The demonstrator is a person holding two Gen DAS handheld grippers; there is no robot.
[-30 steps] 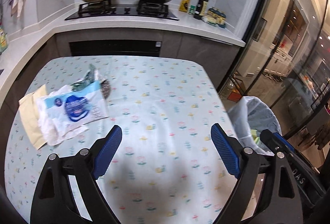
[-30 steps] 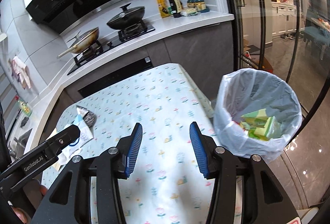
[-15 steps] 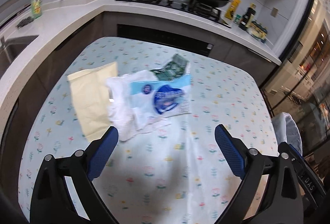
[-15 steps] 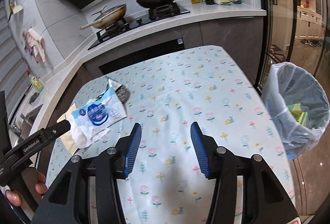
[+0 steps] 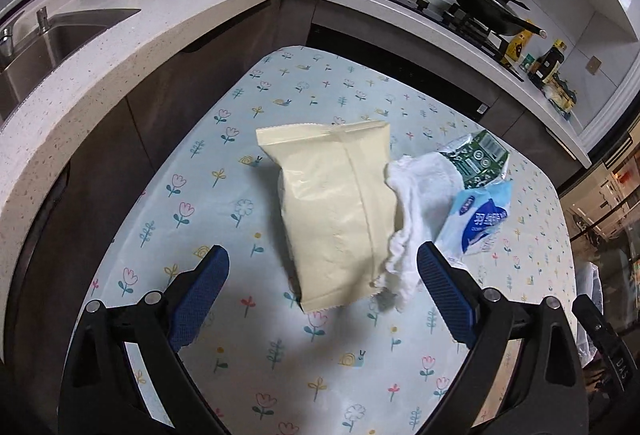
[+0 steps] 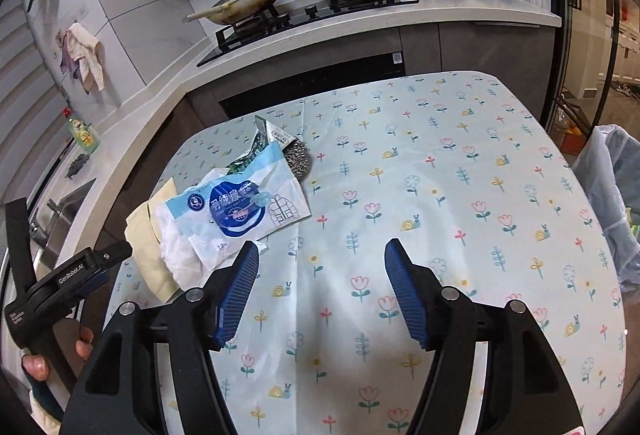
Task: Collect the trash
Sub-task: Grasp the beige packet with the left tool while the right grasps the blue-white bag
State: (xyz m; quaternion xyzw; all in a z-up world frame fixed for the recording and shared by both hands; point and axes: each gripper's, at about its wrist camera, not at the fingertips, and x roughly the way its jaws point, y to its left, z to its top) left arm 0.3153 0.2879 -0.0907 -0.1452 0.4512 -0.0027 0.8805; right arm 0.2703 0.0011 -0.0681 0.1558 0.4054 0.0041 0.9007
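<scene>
- Hovering over the flower-print counter (image 5: 248, 171), your left tool (image 5: 322, 287) has its jaws spread wide and grips nothing.
- Between and just ahead of its blue pads lies the cream pouch (image 5: 340, 211), flat on the counter, its near corner closest to the tool.
- Overlapping the pouch's right edge is a crumpled white tissue (image 5: 416, 203), whose lower folds lie just beside the left tool's right pad (image 5: 444, 295).
- To the right of the tissue you see a blue-and-white wrapper (image 5: 480, 219) and, beyond it, a green printed wrapper (image 5: 480, 159); all four pieces lie in one touching heap.
- Your right tool (image 6: 322, 289) is also open and empty, held above bare cloth near the counter's middle.
- From the right view the heap lies ahead and to the left of that tool: the blue-and-white wrapper (image 6: 240, 211) on top, the tissue (image 6: 180, 255) and pouch (image 6: 148, 251) under it, and a steel scourer (image 6: 297, 157) touching its far side.
- The wrapper's near edge is just beside the right tool's left pad (image 6: 236, 291); whether they touch you cannot tell.
- The lined trash bin (image 6: 612, 195) stands off the counter's right edge, well apart from the heap.
- Your left tool (image 6: 80, 271) shows in the right view at the counter's left side, near the pouch.
</scene>
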